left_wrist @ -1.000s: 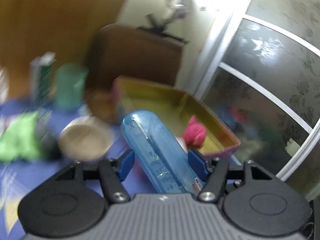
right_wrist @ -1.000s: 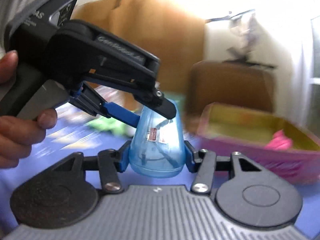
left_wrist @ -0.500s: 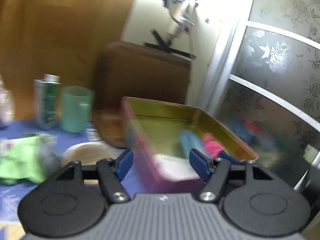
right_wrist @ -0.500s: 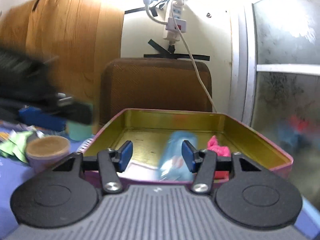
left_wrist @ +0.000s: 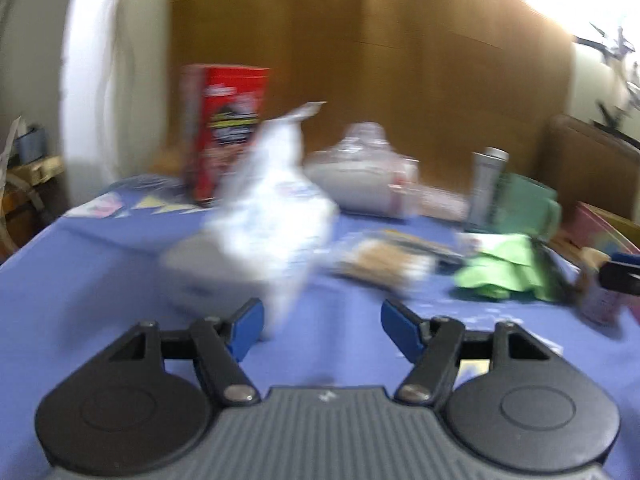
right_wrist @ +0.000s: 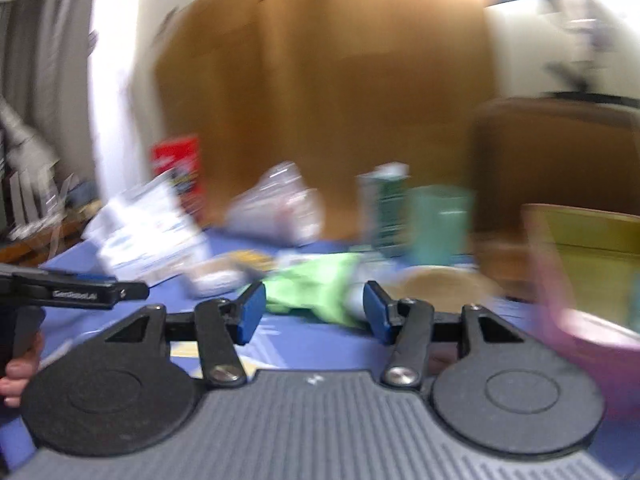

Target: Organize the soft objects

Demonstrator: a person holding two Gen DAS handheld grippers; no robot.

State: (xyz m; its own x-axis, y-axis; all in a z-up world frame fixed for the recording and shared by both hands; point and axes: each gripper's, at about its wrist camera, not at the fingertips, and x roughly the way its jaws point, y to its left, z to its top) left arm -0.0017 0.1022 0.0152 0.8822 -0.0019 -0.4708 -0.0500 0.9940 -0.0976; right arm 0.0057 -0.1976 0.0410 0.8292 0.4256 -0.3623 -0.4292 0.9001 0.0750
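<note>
Blue cloth covers the table (left_wrist: 100,264). The tin tray (right_wrist: 580,264), at its right end, now holds the blue bottle released a second ago. Left of the tray lies the green cloth (right_wrist: 316,280), probably next. Left gripper (left_wrist: 322,324) and right gripper (right_wrist: 312,312): fingers wide apart, empty.

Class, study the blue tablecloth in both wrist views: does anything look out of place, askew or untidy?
Yes. A green cloth lies crumpled in a heap, and a white plastic bag stands rumpled and leaning in front of the red box. Both frames are blurred, so nothing finer can be judged. Both grippers are open and empty.
</note>
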